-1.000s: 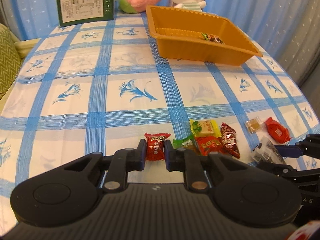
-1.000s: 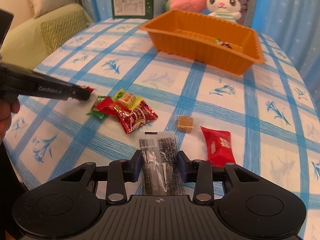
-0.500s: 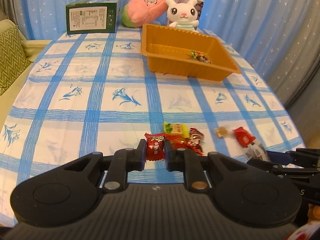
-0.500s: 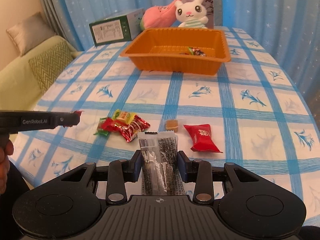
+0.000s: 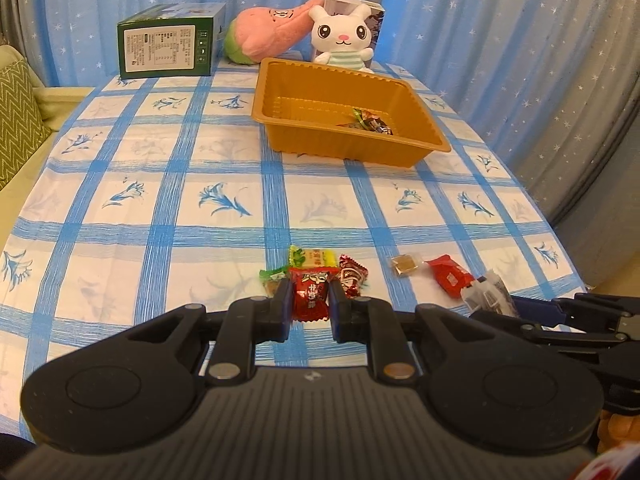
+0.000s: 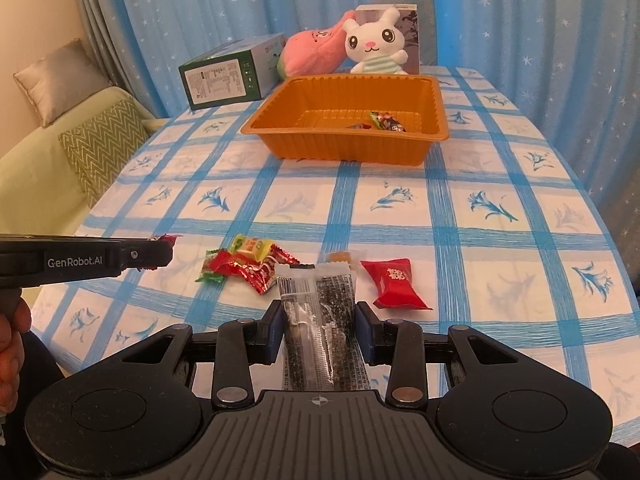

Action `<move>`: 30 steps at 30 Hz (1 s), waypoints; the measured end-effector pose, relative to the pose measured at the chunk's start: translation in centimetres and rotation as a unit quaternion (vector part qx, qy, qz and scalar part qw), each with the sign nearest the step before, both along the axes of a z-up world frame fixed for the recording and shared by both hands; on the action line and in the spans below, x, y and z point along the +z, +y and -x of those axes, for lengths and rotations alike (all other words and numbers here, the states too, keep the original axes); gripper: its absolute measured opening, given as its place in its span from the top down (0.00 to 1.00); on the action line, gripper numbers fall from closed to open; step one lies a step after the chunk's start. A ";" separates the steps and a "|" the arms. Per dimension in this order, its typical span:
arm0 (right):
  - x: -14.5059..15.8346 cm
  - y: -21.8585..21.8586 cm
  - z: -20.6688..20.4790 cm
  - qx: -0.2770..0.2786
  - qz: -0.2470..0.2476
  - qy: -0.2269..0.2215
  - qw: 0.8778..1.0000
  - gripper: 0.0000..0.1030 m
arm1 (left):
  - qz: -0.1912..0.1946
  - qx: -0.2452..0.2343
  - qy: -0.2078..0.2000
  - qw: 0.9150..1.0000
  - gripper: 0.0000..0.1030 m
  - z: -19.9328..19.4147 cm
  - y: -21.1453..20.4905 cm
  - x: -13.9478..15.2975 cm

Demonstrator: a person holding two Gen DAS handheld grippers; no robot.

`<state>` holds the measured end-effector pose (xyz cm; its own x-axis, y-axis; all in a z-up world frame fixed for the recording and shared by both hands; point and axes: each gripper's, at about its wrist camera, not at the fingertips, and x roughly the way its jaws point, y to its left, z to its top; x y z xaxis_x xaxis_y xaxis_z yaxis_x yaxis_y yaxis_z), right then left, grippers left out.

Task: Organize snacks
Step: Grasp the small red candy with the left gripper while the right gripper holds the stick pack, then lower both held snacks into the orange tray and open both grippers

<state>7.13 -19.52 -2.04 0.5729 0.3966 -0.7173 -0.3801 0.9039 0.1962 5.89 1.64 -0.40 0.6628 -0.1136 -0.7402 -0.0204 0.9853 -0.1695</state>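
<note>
Two snacks are clamped and lifted short of the orange tray [image 6: 344,148]: left gripper [image 5: 309,306] holds a red candy [image 5: 309,294], right gripper [image 6: 318,328] a clear sachet [image 6: 316,312]; next, I judge, carry both forward over the tray and release.

In the lower middle of the right wrist view, the clear plastic packet with black speckled filling [image 6: 318,320] runs down behind the black gripper body, so its lower end is hidden, and its printed text is too small to read. At the left edge, the other black gripper [image 6: 170,249] is cut off by the frame, and only a red scrap of the wrapped candy [image 6: 168,239] shows at its tip. In the left wrist view, the small wrapped sweets inside the orange plastic tray [image 5: 276,104] are too small to count. The tray hides the lower body of the white plush rabbit [image 5: 342,38].
</note>
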 end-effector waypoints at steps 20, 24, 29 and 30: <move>3.1 -0.9 -8.4 -0.021 -0.009 -0.017 1.000 0.63 | 0.021 -0.015 -0.026 0.999 0.84 -7.4 -0.6 2.4; 4.0 -0.7 -11.8 -0.024 -0.011 -0.022 0.999 0.63 | 0.026 -0.015 -0.034 0.999 0.84 -10.4 -0.3 3.3; 5.0 -0.3 -16.2 -0.028 -0.013 -0.028 0.999 0.63 | 0.030 -0.013 -0.044 0.998 0.84 -14.2 0.2 4.2; 5.1 -0.2 -17.0 -0.029 -0.013 -0.028 0.999 0.63 | 0.030 -0.013 -0.046 0.998 0.84 -15.0 0.3 4.3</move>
<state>24.11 -19.71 3.05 0.6342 0.3797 -0.6735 -0.3377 0.9196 0.2004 20.87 1.90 3.94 0.7235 -0.1744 -0.6679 0.0231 0.9731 -0.2291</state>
